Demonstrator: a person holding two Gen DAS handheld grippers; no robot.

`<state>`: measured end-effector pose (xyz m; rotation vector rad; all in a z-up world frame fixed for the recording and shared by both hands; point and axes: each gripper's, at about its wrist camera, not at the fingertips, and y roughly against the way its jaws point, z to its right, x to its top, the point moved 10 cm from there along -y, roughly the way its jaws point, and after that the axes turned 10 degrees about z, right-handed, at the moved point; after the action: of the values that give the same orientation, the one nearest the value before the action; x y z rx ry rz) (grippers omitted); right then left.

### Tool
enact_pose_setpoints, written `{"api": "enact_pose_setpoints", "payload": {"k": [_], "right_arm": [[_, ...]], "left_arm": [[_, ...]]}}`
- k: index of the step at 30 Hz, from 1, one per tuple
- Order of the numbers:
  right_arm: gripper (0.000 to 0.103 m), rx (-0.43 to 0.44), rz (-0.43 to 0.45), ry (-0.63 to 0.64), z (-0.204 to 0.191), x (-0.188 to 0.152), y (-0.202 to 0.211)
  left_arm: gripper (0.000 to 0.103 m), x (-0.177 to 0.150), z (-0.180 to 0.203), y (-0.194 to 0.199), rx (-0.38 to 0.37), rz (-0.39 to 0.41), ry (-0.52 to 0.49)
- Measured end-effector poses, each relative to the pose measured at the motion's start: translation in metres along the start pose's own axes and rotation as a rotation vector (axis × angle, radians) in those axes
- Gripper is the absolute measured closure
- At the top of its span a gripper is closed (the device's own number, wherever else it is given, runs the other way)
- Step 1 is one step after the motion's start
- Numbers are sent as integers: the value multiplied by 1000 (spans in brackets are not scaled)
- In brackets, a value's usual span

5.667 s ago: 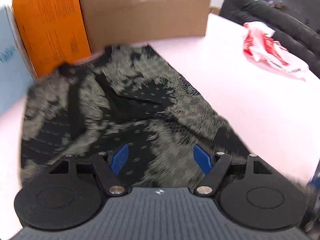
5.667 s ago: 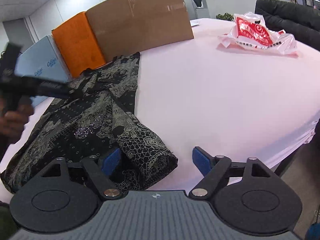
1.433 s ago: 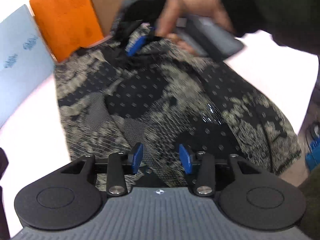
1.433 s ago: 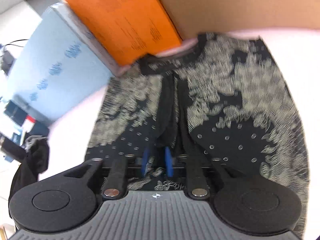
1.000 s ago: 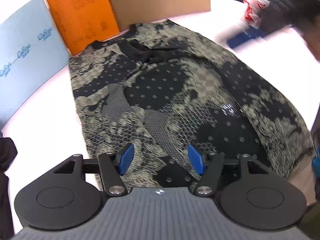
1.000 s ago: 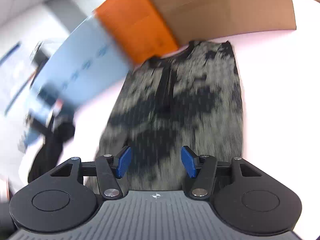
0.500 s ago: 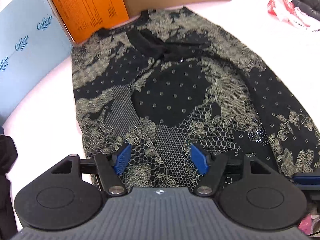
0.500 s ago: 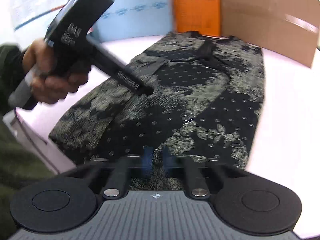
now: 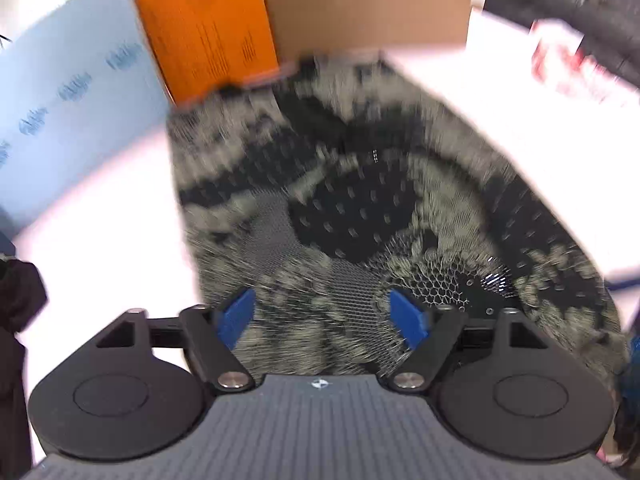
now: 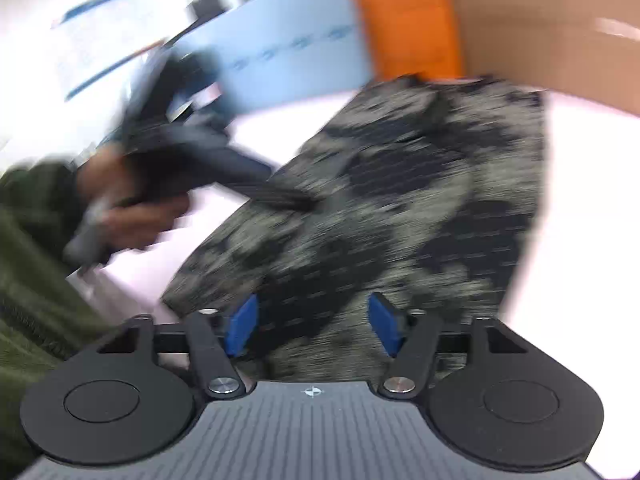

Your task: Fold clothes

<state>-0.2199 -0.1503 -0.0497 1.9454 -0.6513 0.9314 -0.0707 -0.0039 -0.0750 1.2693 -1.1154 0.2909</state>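
Garment [image 9: 360, 208], black with pale lace print, lies spread flat on the white bench [image 9: 104, 216]. Left tool [image 9: 326, 318] and right tool [image 10: 312, 324] hover over its near hem, both spread wide. Orange box [image 9: 204, 24] and cardboard box [image 9: 368, 0] stand beyond the collar.

No wording is coming through legibly in either view. The orange box [image 9: 204, 28] is carrying blocks of small dark print too blurred to read, and the light blue box [image 9: 68, 92] is showing a repeated darker blue logo smeared past reading. In the right wrist view the same blue box [image 10: 288, 60] is showing only streaked marks.
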Motion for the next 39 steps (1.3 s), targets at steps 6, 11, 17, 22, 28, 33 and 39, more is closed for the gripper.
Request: {"api": "enact_pose_setpoints", "payload": {"k": [6, 11, 17, 22, 28, 33, 39], "right_arm": [[35, -32, 13, -293, 79, -23, 26], [34, 140, -71, -388, 71, -46, 19], [98, 217, -150, -520, 72, -49, -2], [98, 377, -59, -758, 82, -26, -14], [98, 486, 160, -931, 124, 63, -57], [93, 376, 277, -997, 188, 138, -124], [54, 230, 298, -916, 225, 183, -124]], "left_arm": [[17, -82, -36, 33, -23, -179, 104], [22, -111, 2, 44, -100, -254, 67], [102, -89, 20, 41, -112, -203, 67], [102, -53, -11, 31, -62, -150, 170], [101, 37, -65, -33, 12, -33, 199], [69, 117, -120, -126, 133, -30, 220], [33, 119, -163, -122, 217, -23, 278]]}}
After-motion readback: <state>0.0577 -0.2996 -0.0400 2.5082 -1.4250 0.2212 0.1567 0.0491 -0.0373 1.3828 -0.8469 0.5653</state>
